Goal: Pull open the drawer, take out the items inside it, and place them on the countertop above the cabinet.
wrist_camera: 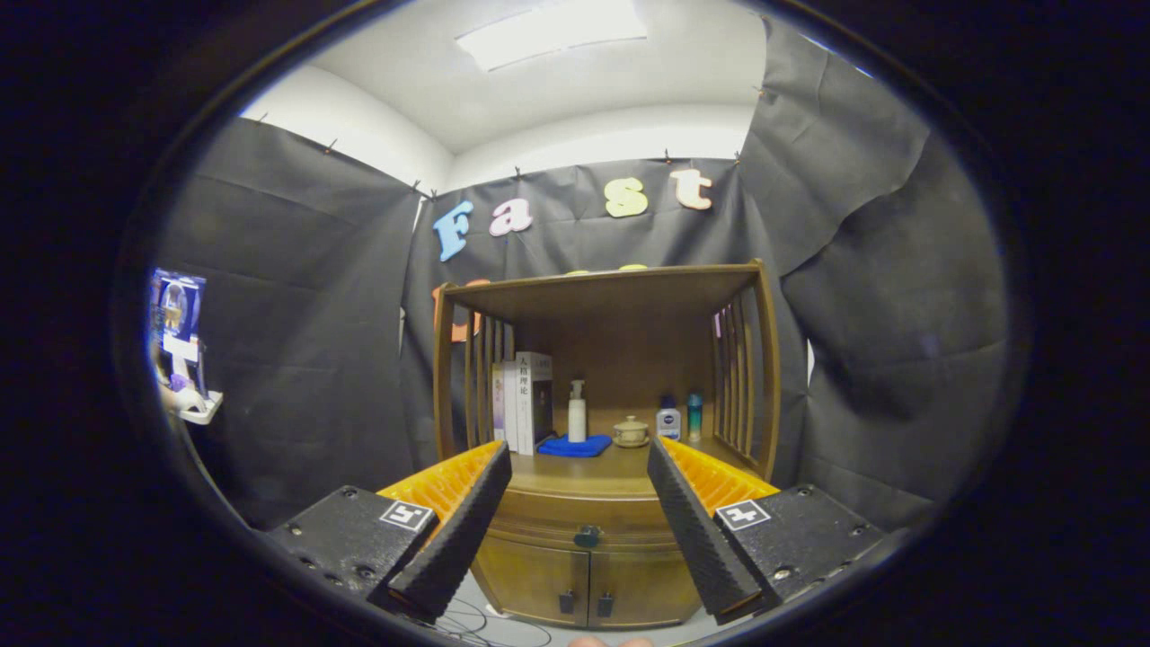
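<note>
The gripper (579, 503) is spread wide, its two fingers (454, 535) well apart and holding nothing; neither touches anything. Between them, some way beyond the tips, stands a wooden cabinet (588, 503). Its drawer (584, 530) is shut, a curved front with a small dark handle (587, 536) at the middle, directly in the gap between the fingers. Below the drawer are two doors (584, 584) with small dark pulls (the lower corners are cut off by the fingers). What is inside the drawer is hidden.

The countertop (620, 467) above the drawer sits under an open shelf frame with slatted sides. On it, from the left finger's side across, stand upright books (524, 400), a white pump bottle (577, 412) behind a folded blue cloth (575, 446), a small lidded pot (631, 431), and two small bottles (680, 417) whose details are too small to make out.
</note>
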`<state>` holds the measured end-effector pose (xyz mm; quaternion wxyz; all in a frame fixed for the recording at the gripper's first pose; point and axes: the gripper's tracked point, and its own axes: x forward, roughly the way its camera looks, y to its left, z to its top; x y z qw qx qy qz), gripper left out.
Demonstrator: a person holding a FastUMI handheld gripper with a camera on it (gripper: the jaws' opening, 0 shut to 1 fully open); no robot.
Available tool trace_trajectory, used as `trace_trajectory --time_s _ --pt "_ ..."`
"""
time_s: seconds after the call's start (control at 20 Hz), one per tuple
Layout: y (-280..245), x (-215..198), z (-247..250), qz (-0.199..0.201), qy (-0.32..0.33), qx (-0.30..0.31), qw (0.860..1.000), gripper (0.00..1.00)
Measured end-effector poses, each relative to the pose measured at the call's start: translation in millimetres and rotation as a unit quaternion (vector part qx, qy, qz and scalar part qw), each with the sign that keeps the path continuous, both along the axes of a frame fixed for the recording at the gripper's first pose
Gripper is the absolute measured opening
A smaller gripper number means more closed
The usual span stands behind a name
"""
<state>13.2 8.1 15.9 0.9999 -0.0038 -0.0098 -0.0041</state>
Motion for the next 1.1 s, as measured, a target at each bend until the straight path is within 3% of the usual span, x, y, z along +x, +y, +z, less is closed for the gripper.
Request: trace_trajectory --time_s 0.45,1.1 --pt "-0.3 22.1 -21.6 -0.019 0.004 -0.007 1.000 0.99" --pt "-21.2 152.1 -201.7 -0.051 0.103 0.020 0.993 0.98"
